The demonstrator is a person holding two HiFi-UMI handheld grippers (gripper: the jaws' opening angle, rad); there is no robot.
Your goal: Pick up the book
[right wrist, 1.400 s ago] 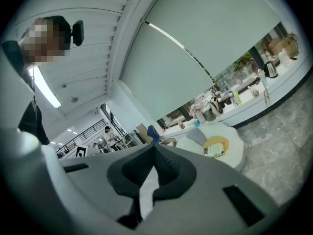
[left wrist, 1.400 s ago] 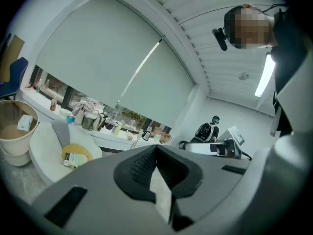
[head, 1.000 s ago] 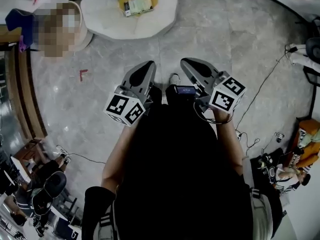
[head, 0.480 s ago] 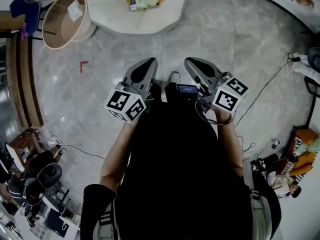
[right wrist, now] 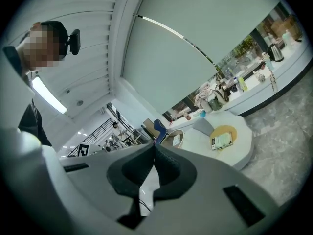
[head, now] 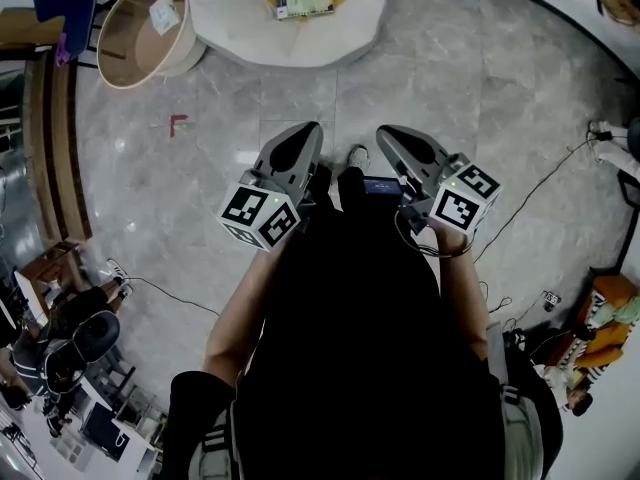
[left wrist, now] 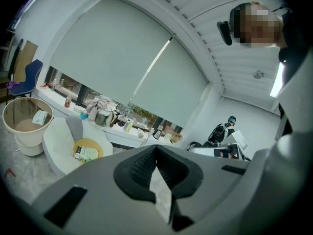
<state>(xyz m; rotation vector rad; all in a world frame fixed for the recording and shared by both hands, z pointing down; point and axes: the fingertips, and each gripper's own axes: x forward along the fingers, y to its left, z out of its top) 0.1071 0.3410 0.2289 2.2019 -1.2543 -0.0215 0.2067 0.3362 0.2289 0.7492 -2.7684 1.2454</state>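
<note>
No lettering is showing clearly enough to be read anywhere. The book (head: pixel 304 0) is carrying print on its pale cover, but it is appearing too small to make out. The marker cubes (head: pixel 260 216) on the left gripper (head: pixel 306 131) and right gripper (head: pixel 386 133) are bearing only black-and-white square patterns.

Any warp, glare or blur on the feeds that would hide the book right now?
Head view: heavy fisheye bending, even light, book sharp but tiny near the top edge. Left gripper view: tilted horizon, dark corners, book small yet distinct. Right gripper view: same tilt and vignette, bright ceiling light at left, book unobscured.
</note>
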